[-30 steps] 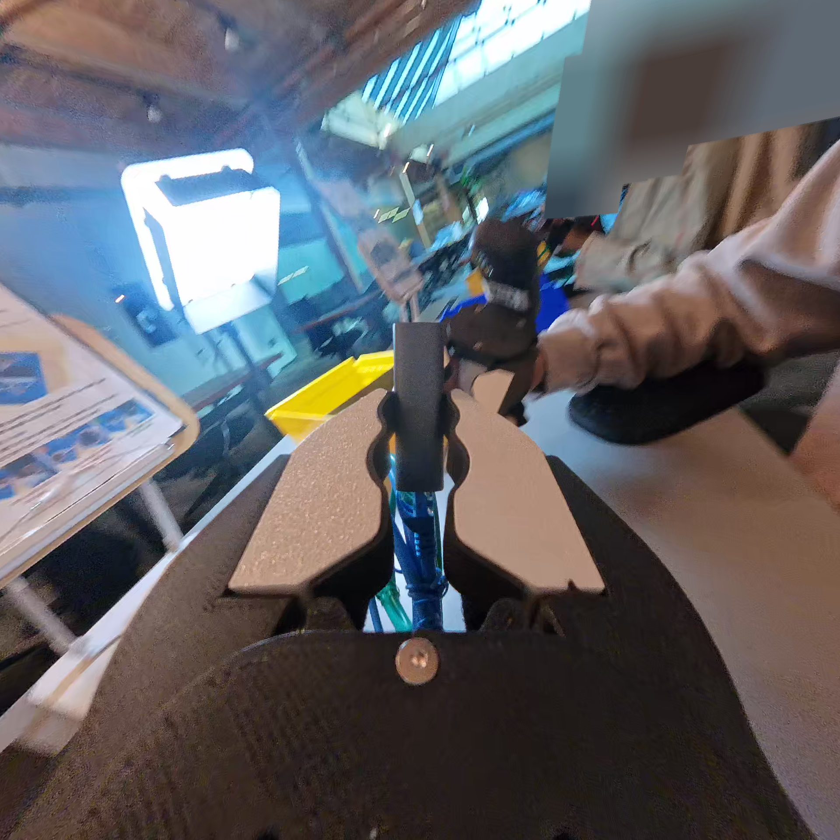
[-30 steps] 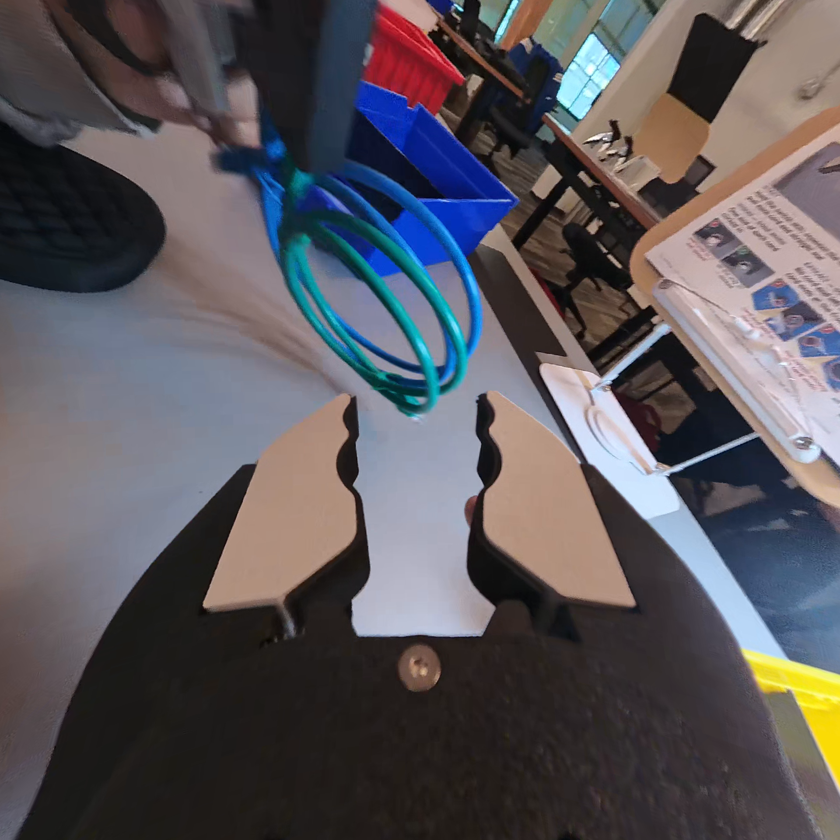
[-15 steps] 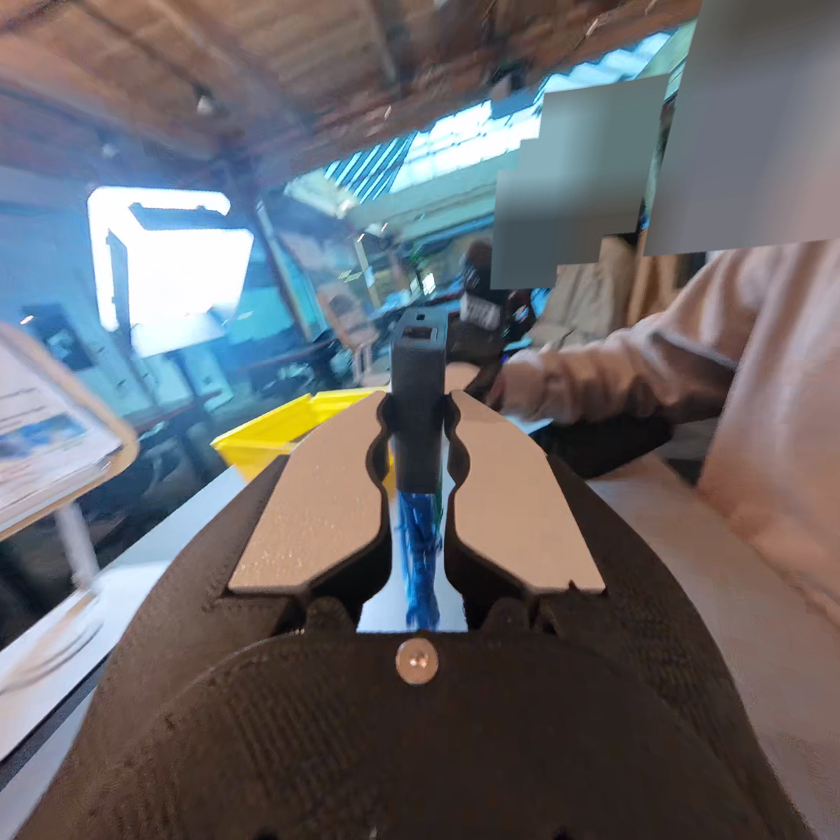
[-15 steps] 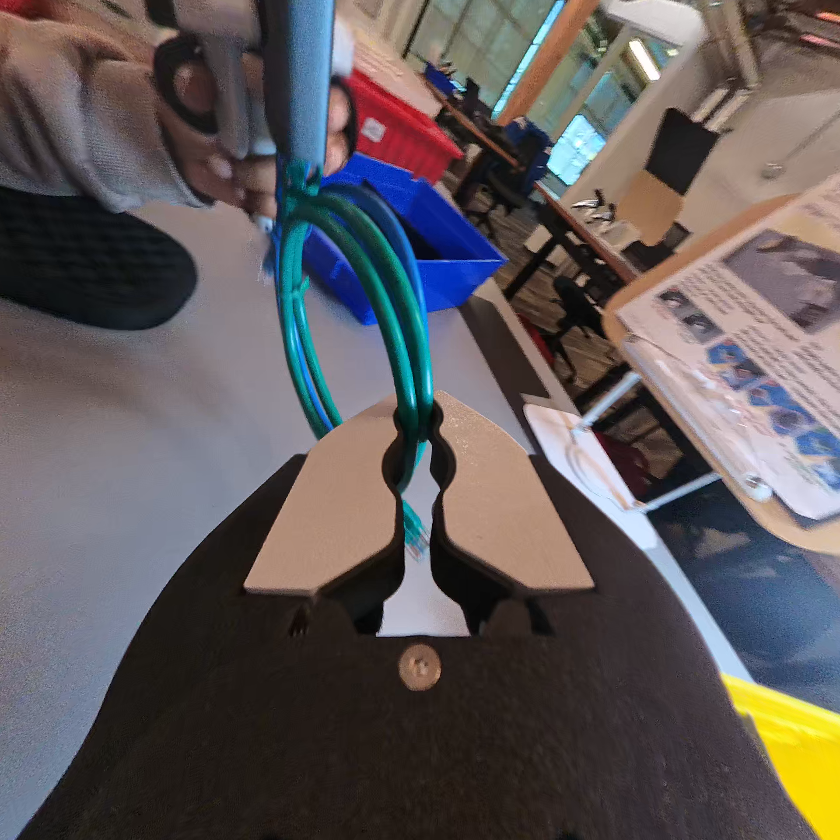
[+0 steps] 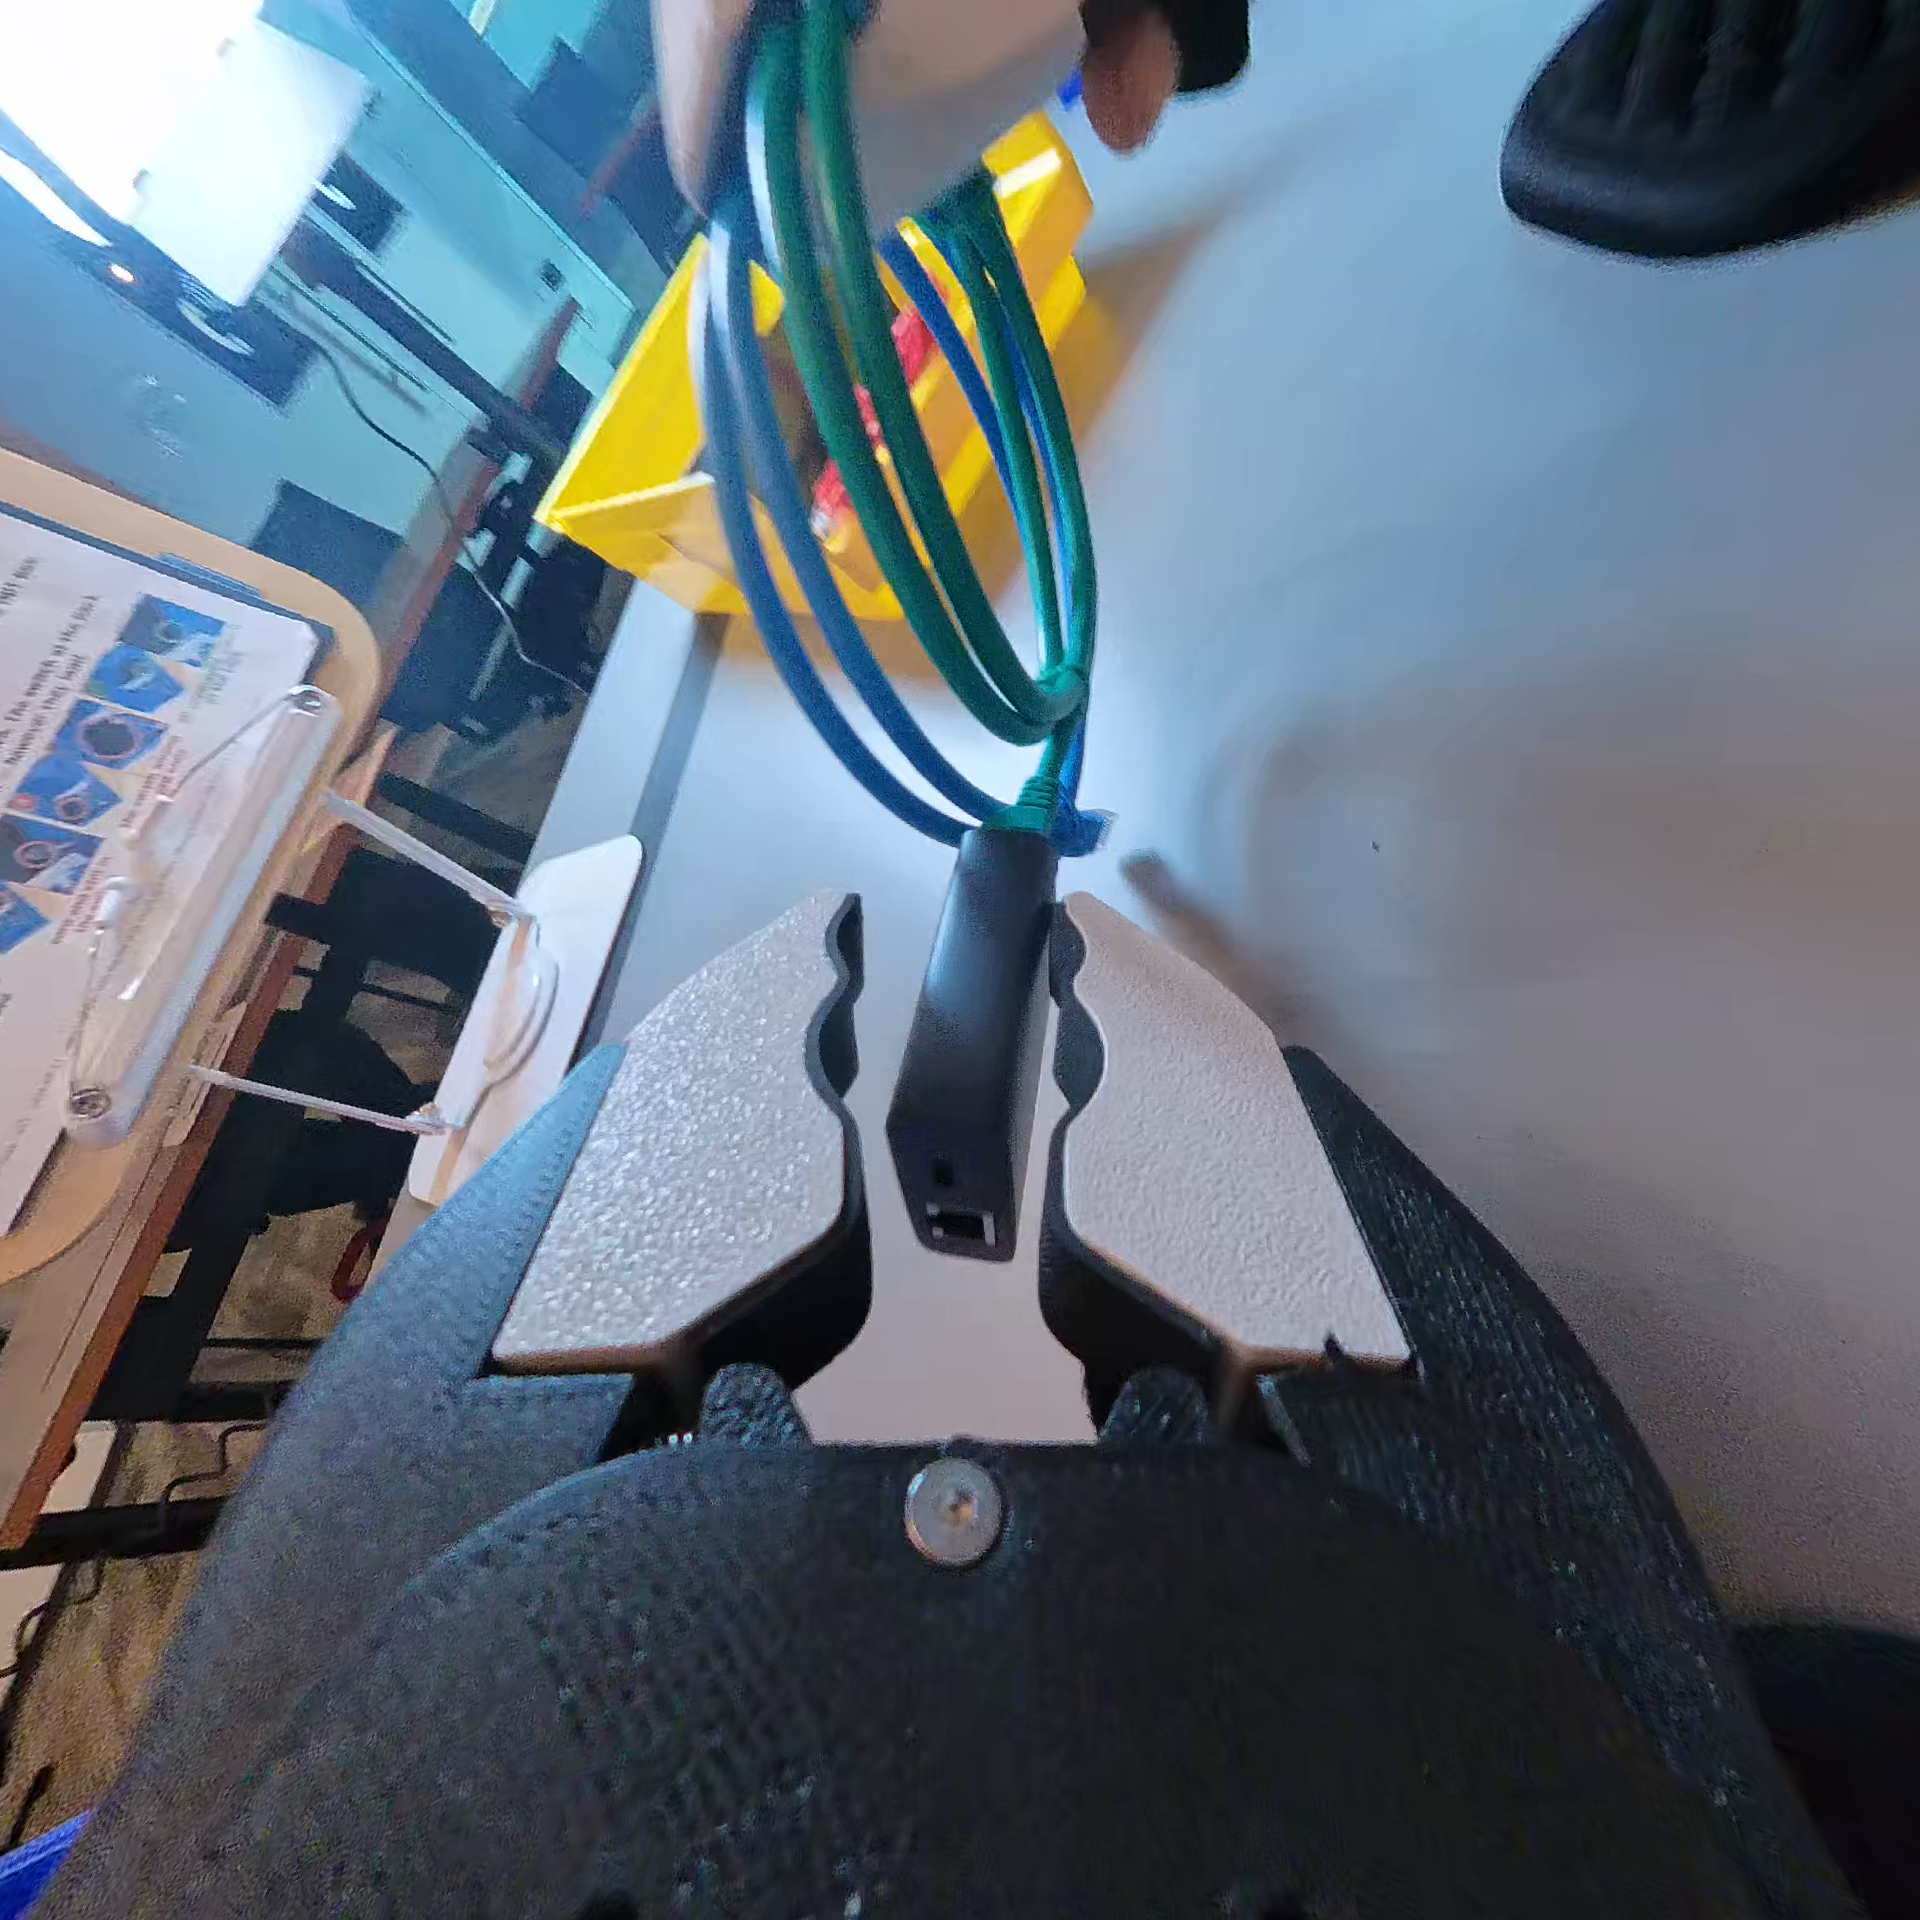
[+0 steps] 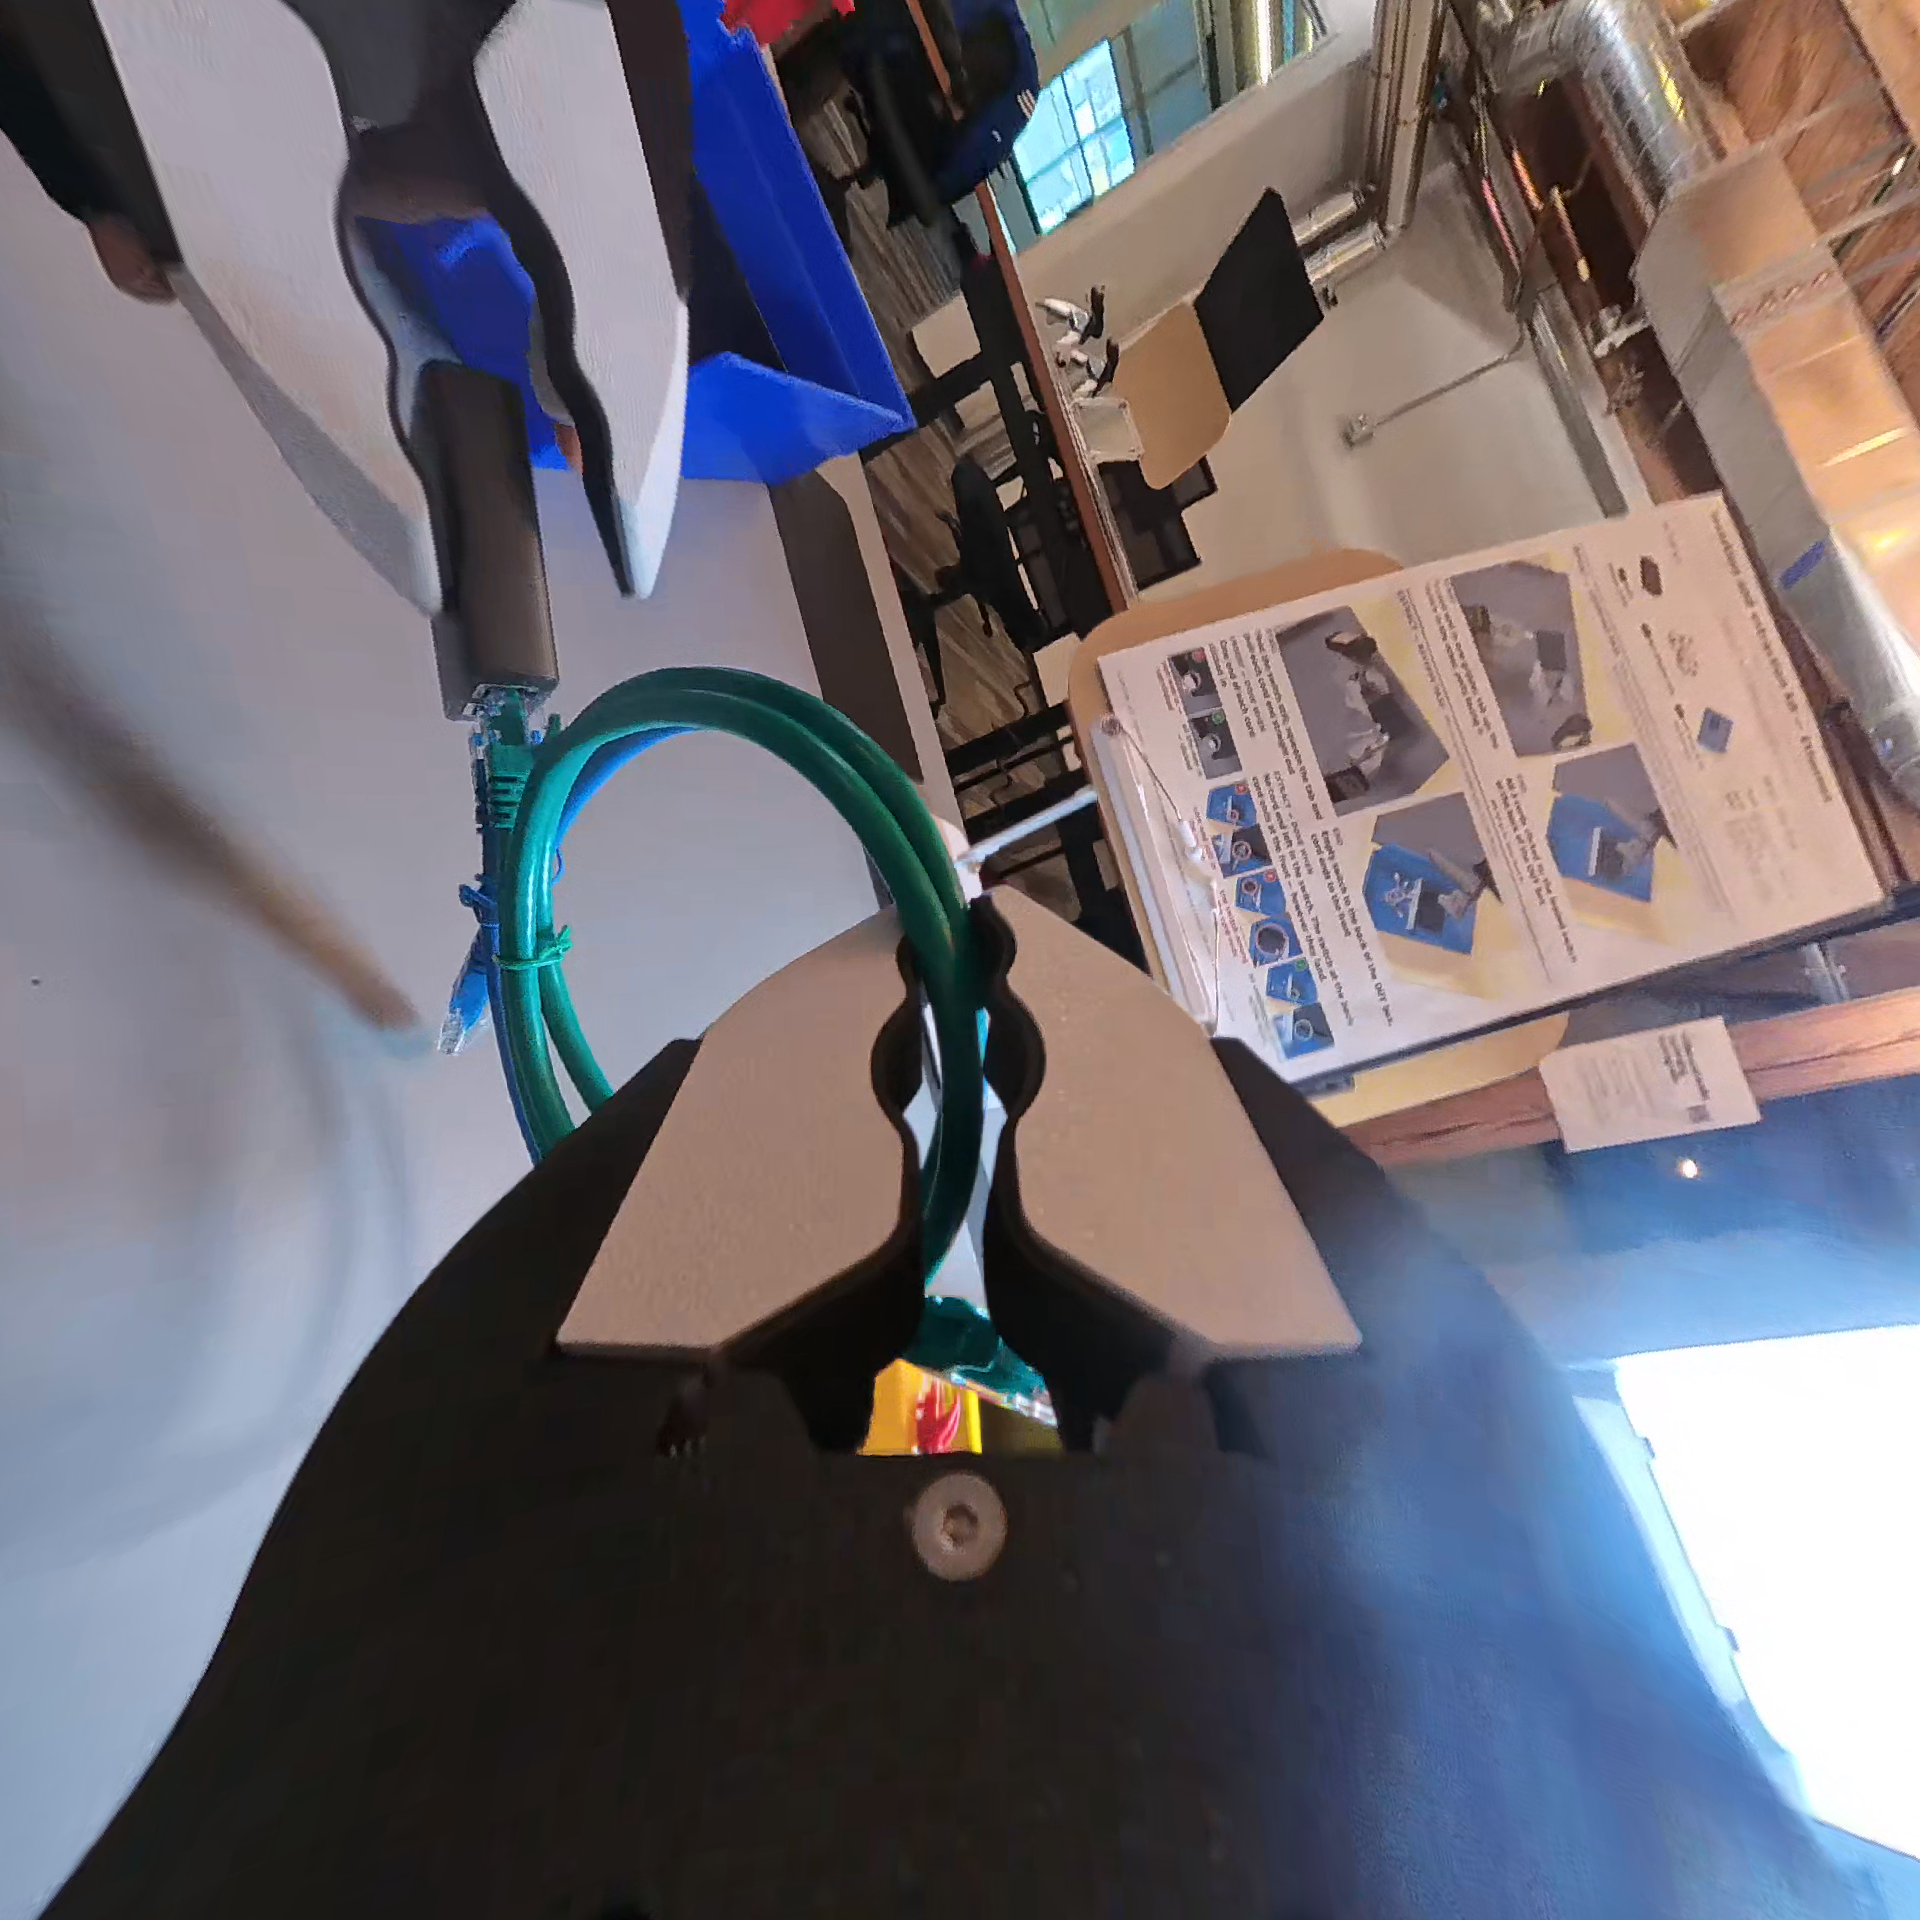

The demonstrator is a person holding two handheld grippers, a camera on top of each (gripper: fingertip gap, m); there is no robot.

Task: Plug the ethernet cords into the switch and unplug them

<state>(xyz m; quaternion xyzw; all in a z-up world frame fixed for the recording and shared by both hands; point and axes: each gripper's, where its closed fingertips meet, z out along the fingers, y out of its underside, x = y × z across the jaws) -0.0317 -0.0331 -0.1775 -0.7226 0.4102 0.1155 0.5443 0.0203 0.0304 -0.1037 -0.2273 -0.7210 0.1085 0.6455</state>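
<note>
The small black switch (image 5: pixel 971 1060) lies between the fingers of my left gripper (image 5: pixel 956 904). The jaws are apart, with a gap on the left side, and the switch rests against the right finger. A green cord (image 5: pixel 862 416) and a blue cord (image 5: pixel 769 582) loop from the switch's far end. The green plug (image 6: pixel 506 748) sits in the switch (image 6: pixel 488 540), and a blue plug (image 6: pixel 462 1003) hangs free beside it. My right gripper (image 6: pixel 951 914) is shut on the green cord's loop (image 6: pixel 831 727). The left gripper (image 6: pixel 525 592) also shows at the top left of the right wrist view.
The white table (image 5: pixel 1455 727) lies below. A yellow bin (image 5: pixel 644 457) holding red parts sits at its far edge, and a blue bin (image 6: pixel 790 343) at the other side. An instruction board on a stand (image 6: pixel 1455 790) is off the table's side. A black pad (image 5: pixel 1704 135) lies on the table. Some 12 cm of space lies between my two pairs of fingers.
My right gripper closed on the green cord and still holds it. My left gripper's jaws have opened around the switch. Both views have swung and tilted sharply.
</note>
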